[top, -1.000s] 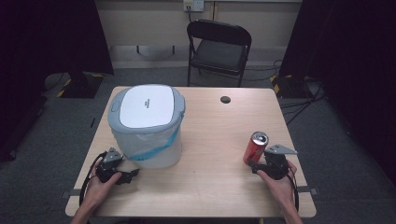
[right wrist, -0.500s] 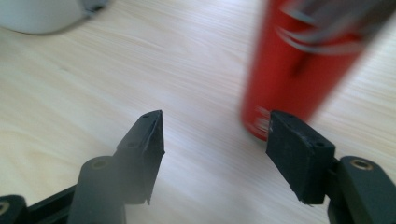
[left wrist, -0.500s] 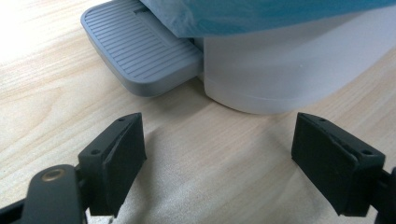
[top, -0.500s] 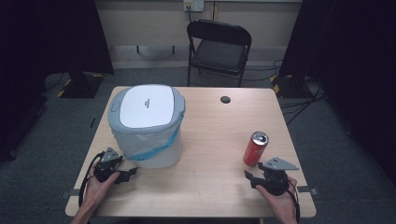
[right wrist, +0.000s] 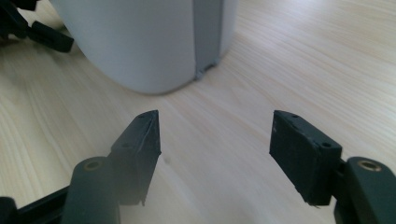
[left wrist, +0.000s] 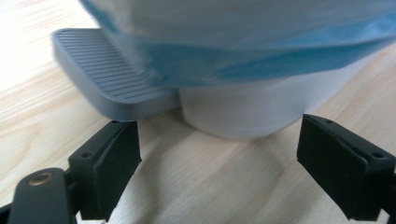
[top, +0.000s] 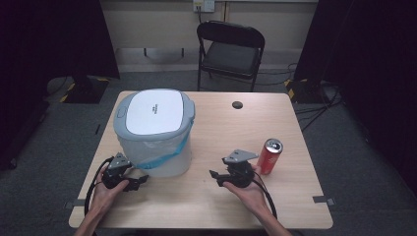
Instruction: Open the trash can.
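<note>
- Soda can stands upright on the desk, right half, just beside your right gripper but no longer between its jaws. A second ago the can sat right at that gripper; now it stands free.
- Your right gripper has swung away from the can towards the middle of the desk and now faces the pedal bin. The right gripper view looks along the desk at the bin's grey wall.
- Right jaws are spread, nothing between them; they have just been closing a little and then opening again.
- Your left gripper has kept its place at the bin's front base. Its jaws are spread too, with nothing between them, after the same small close and reopen.
- Left gripper view: bin base, blue liner edge and grey foot pedal are just ahead of the jaws, not touched.
- Likely meaning: can is released, so next is probably opening the bin, pedal or lid, which is closed now.
</note>
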{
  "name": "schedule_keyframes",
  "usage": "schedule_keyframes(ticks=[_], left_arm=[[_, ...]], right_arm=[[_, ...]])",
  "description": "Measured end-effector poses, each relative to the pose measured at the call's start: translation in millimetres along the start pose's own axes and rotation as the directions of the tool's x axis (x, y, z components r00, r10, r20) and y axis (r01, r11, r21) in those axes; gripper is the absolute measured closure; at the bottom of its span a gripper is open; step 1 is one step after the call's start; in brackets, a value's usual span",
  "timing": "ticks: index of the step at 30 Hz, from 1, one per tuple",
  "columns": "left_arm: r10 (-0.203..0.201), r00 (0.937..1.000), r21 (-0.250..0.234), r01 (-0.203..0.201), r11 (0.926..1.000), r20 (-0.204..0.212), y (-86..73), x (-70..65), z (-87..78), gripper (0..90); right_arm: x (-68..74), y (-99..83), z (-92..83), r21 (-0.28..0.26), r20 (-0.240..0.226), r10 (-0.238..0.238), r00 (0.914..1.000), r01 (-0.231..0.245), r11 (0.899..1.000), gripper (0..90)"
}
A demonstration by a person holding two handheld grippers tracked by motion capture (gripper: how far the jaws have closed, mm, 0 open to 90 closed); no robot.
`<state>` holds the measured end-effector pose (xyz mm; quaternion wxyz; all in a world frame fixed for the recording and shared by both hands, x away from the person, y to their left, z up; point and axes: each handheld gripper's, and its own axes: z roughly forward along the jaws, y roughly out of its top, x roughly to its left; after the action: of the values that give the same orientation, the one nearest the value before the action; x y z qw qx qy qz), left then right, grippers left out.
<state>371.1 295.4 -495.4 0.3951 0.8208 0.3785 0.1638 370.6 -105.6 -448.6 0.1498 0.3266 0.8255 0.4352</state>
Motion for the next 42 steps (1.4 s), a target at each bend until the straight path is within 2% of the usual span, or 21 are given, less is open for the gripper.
schedule_keyframes(ticks=[2,5,9,10,14,21,23,24,25,27,29,30,32,37,38,39,42], left_arm=[[0.027,0.9996,-0.03,-0.027,0.9992,0.001,2.7,-4.3,0.8,14.2],[0.044,0.9989,-0.044,-0.045,0.998,-0.015,8.1,-9.8,1.6,10.8],[0.026,0.9996,-0.047,-0.026,0.9986,-0.014,10.2,-12.0,2.5,8.4],[0.034,0.9994,-0.047,-0.034,0.9983,-0.001,11.4,-15.9,2.9,9.3],[0.05,0.9988,-0.042,-0.05,0.9979,0.002,13.6,-22.1,4.5,14.1],[0.091,0.9934,-0.035,-0.089,0.9954,0.069,21.6,-48.2,12.6,15.7],[0.086,0.9903,-0.041,-0.082,0.9958,0.109,23.5,-53.7,14.5,15.7],[0.086,0.9903,-0.041,-0.082,0.9958,0.109,23.5,-53.7,14.5,15.9],[0.092,0.9868,-0.046,-0.086,0.9952,0.134,24.4,-56.5,15.3,16.4],[0.092,0.9869,-0.045,-0.087,0.9952,0.133,24.5,-57.2,14.9,18.6],[0.067,0.9888,-0.045,-0.061,0.9971,0.134,23.2,-54.8,12.9,24.5],[0.067,0.9898,-0.041,-0.062,0.9972,0.126,22.6,-52.9,11.6,25.4],[0.038,0.9928,-0.029,-0.035,0.9989,0.113,19.9,-49.2,6.8,24.0],[0.004,0.9971,-0.071,0.001,0.9975,0.076,16.5,-34.7,-11.5,24.1],[0.004,0.9971,-0.071,0.001,0.9975,0.076,16.5,-34.7,-11.5,24.1],[-0.016,0.9985,-0.077,0.02,0.9968,0.052,17.6,-31.0,-12.2,24.1],[-0.008,0.9995,-0.056,0.01,0.9984,0.03,22.5,-16.6,-3.4,24.7]], right_arm=[[1.6,4.8,10.1,0.001,-0.011,0.0,0.9999,0.0,1.0,32.2],[3.4,8.4,21.7,-0.007,-0.028,0.018,0.9995,-0.019,1.0,31.8],[1.3,8.6,23.9,-0.007,-0.025,0.028,0.9993,-0.028,1.0,31.4],[0.2,8.5,23.2,-0.006,-0.021,0.036,0.9991,-0.036,0.999,31.2],[-3.5,7.6,20.2,-0.015,-0.016,0.046,0.9988,-0.046,0.999,31.0],[-7.6,2.3,14.7,-0.012,-0.003,0.06,0.9982,-0.06,0.998,30.6],[-9.9,1.2,13.6,-0.013,0.0,0.064,0.9979,-0.064,0.998,30.5],[-11.3,0.8,13.2,-0.013,0.006,0.065,0.9979,-0.065,0.998,30.5],[-12.4,0.4,12.8,-0.011,0.009,0.065,0.9978,-0.065,0.998,30.6],[-14.1,-0.1,11.4,-0.014,0.017,0.075,0.9971,-0.074,0.997,30.6],[-15.5,-0.6,10.2,-0.014,0.021,0.076,0.9969,-0.076,0.997,30.6],[-15.9,-0.8,10.0,-0.018,0.022,0.079,0.9966,-0.079,0.997,30.6],[-16.2,-1.1,9.4,-0.02,0.021,0.083,0.9964,-0.082,0.996,30.6],[-16.4,-2.0,10.1,-0.019,0.026,0.083,0.9962,-0.082,0.996,31.0],[-16.4,-2.0,10.1,-0.019,0.026,0.083,0.9962,-0.082,0.996,31.0],[-16.5,-2.1,10.3,-0.016,0.025,0.082,0.9963,-0.082,0.997,31.2],[-15.3,-1.7,13.8,-0.014,0.015,0.082,0.9965,-0.082,0.997,31.3]])
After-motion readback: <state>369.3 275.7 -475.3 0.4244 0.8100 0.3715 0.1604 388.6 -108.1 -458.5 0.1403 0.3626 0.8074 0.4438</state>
